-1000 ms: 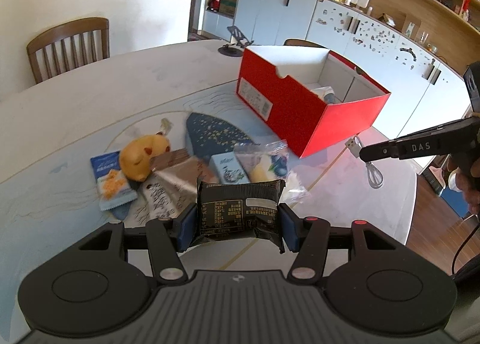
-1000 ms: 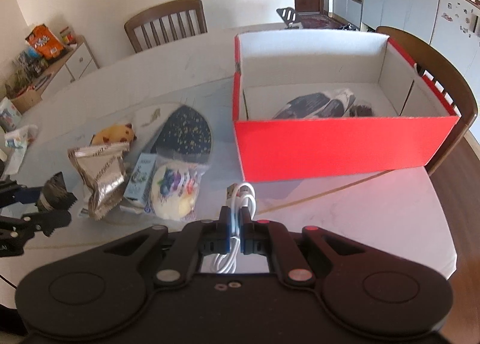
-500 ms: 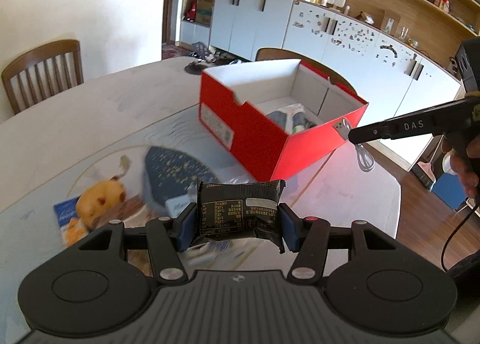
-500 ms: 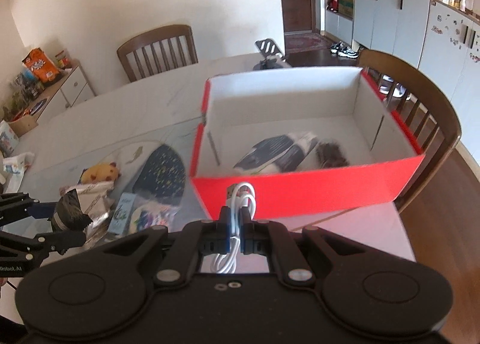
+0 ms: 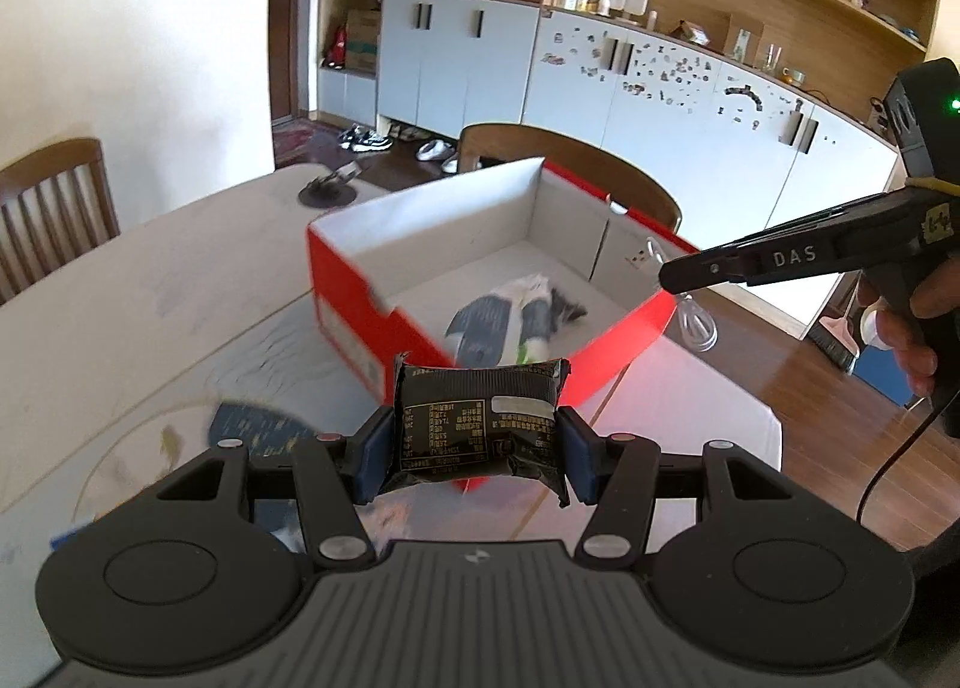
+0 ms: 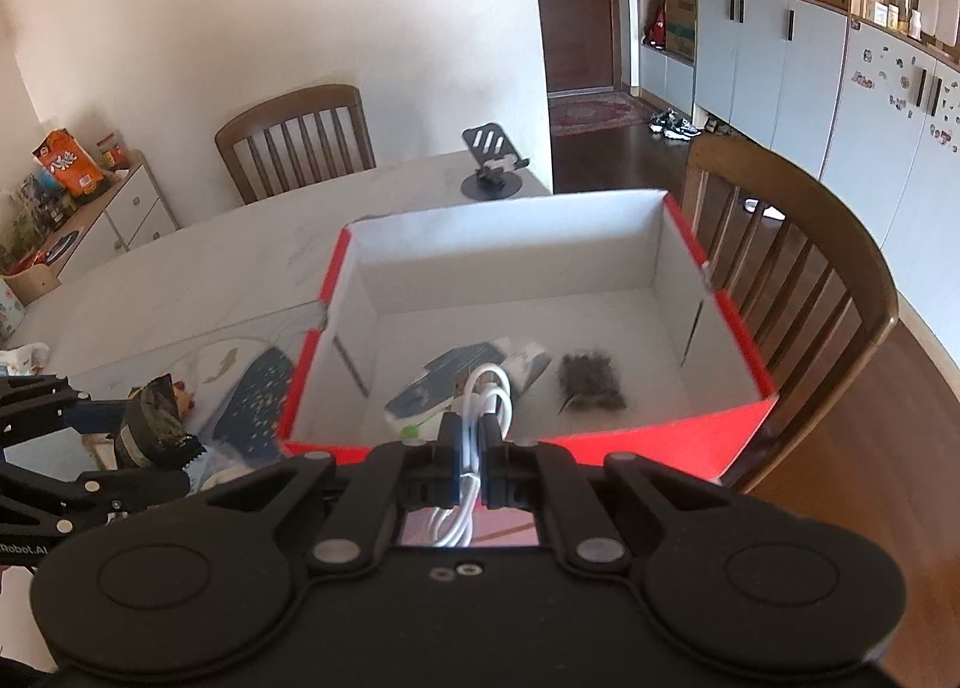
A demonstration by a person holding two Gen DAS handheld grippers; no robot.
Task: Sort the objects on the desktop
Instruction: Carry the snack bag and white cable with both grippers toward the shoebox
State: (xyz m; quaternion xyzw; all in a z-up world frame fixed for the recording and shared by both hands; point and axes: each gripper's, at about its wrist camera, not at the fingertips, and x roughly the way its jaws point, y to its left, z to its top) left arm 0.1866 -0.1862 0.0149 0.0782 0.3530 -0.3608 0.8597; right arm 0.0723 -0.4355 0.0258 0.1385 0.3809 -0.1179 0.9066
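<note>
My left gripper (image 5: 474, 448) is shut on a black snack packet (image 5: 477, 424) and holds it in the air just short of the near corner of the red box (image 5: 354, 334). My right gripper (image 6: 473, 436) is shut on a coiled white USB cable (image 6: 486, 394) and holds it over the near red wall of the box (image 6: 660, 442). In the box lie a blue-and-white packet (image 6: 444, 382) and a small dark packet (image 6: 591, 382). The left gripper with its packet (image 6: 150, 424) shows at the left of the right wrist view. The right gripper (image 5: 666, 280) shows over the box's right edge.
A dark blue oval mat (image 6: 255, 406) and snack packets lie on the white table (image 5: 150, 280) left of the box. A phone stand (image 6: 492, 172) is at the table's far edge. Wooden chairs (image 6: 798, 268) stand behind and right of the box.
Both grippers have risen and moved toward the red box. The cable now hangs over the box's near wall, and the black packet is close to the box's near corner.
</note>
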